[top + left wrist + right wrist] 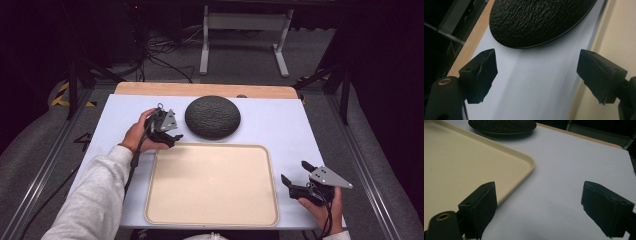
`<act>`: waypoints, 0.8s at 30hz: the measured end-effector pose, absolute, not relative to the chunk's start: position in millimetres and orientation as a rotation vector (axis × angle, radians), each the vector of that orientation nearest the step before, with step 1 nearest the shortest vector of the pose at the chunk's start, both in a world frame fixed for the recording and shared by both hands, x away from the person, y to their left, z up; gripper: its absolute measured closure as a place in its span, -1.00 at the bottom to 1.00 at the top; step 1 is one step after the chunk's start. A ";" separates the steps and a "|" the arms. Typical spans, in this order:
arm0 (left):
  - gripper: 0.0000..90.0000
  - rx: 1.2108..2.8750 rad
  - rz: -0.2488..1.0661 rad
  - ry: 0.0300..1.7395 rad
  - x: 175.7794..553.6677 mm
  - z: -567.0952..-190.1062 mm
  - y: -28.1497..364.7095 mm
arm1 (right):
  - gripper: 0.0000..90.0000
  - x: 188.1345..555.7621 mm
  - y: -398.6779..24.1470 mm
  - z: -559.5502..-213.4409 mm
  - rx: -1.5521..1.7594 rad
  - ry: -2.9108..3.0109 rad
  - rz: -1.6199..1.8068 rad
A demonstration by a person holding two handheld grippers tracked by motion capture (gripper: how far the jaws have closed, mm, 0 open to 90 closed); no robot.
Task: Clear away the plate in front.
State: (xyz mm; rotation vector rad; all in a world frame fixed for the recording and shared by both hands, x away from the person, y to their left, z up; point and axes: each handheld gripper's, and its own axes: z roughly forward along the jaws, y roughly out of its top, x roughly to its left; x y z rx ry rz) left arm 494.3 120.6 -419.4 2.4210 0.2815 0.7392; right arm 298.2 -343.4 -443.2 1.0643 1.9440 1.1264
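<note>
A round black textured dish (212, 116) lies upside down at the back middle of the white table (280, 125). In front of it sits a beige tray (212, 184) with nothing in it. My left gripper (175, 139) is open just left of the dish, above the tray's far left corner. In the left gripper view the dish (539, 20) lies a short way beyond the open jaws (536, 75), apart from them. My right gripper (295, 175) is open beside the tray's right edge. Its view shows the tray corner (524, 162) and the dish (501, 126) far off.
A wooden strip (205, 90) runs along the table's back edge. Bare white table lies right of the tray. Behind the table stand a white frame's legs (240, 35) and cables on the grey floor. Metal rails flank both sides.
</note>
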 end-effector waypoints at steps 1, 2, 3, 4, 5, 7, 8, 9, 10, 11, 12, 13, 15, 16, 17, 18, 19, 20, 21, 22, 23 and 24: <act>-0.58 2.425 0.746 0.264 497.4 -420.9 115.5 | -0.70 298.1 -344.1 -443.6 1.072 1.941 1.128; -0.58 2.431 0.746 0.257 499.6 -422.3 110.9 | -0.70 298.2 -344.8 -444.2 1.076 1.940 1.128; -0.58 2.436 0.743 0.250 501.0 -423.2 107.9 | -0.70 298.2 -345.5 -444.9 1.080 1.940 1.126; -0.59 2.445 0.749 0.231 502.7 -424.2 103.3 | -0.70 298.0 -346.0 -445.4 1.083 1.940 1.124; -0.59 2.445 0.749 0.231 502.7 -424.2 103.3 | -0.70 298.0 -346.0 -445.4 1.083 1.940 1.124; -0.58 2.452 0.740 0.202 504.3 -425.7 98.9 | -0.70 297.0 -348.3 -445.7 1.092 1.935 1.126; -0.58 2.465 0.762 0.190 504.5 -426.7 96.1 | -0.70 296.7 -349.1 -445.7 1.092 1.930 1.133; -0.58 2.469 0.763 0.182 504.3 -427.9 94.0 | -0.70 296.1 -349.8 -445.5 1.094 1.927 1.134; -0.57 2.460 0.761 0.184 504.2 -429.2 91.6 | -0.70 295.8 -350.1 -445.5 1.096 1.924 1.137; -0.57 2.457 0.768 0.177 504.5 -430.1 89.5 | -0.70 295.7 -350.2 -445.4 1.096 1.924 1.139; -0.57 2.465 0.770 0.172 504.1 -431.0 86.8 | -0.70 295.6 -350.2 -445.5 1.096 1.925 1.139; -0.56 2.467 0.774 0.168 503.9 -432.5 84.1 | -0.70 295.5 -350.1 -445.5 1.095 1.926 1.137; -0.54 2.491 0.809 0.146 504.3 -436.4 78.2 | -0.70 295.3 -350.1 -445.3 1.093 1.927 1.136; -0.53 2.488 0.793 0.150 505.5 -438.6 76.6 | -0.70 295.1 -350.1 -445.2 1.093 1.926 1.140; -0.51 2.487 0.802 0.152 506.1 -439.7 75.6 | -0.70 294.9 -350.1 -444.9 1.090 1.925 1.140; -0.51 2.505 0.835 0.141 506.9 -442.4 73.3 | -0.70 294.7 -350.1 -444.8 1.089 1.924 1.140; -0.51 2.515 0.851 0.138 507.2 -445.1 71.0 | -0.70 294.5 -350.3 -444.6 1.091 1.922 1.139; -0.52 2.521 0.883 0.130 507.4 -448.0 68.2 | -0.70 294.8 -350.7 -444.8 1.089 1.923 1.142; -0.52 2.506 0.903 0.127 507.5 -448.7 66.6 | -0.70 295.0 -350.7 -444.9 1.092 1.924 1.142; -0.49 2.500 0.909 0.132 508.2 -449.2 64.4 | -0.70 295.0 -350.6 -445.1 1.091 1.924 1.140; -0.52 2.496 0.925 0.129 508.4 -450.6 62.6 | -0.70 294.9 -350.3 -445.1 1.089 1.927 1.138; -0.53 2.496 0.925 0.129 508.4 -450.6 62.6 | -0.70 294.9 -350.2 -445.1 1.087 1.928 1.138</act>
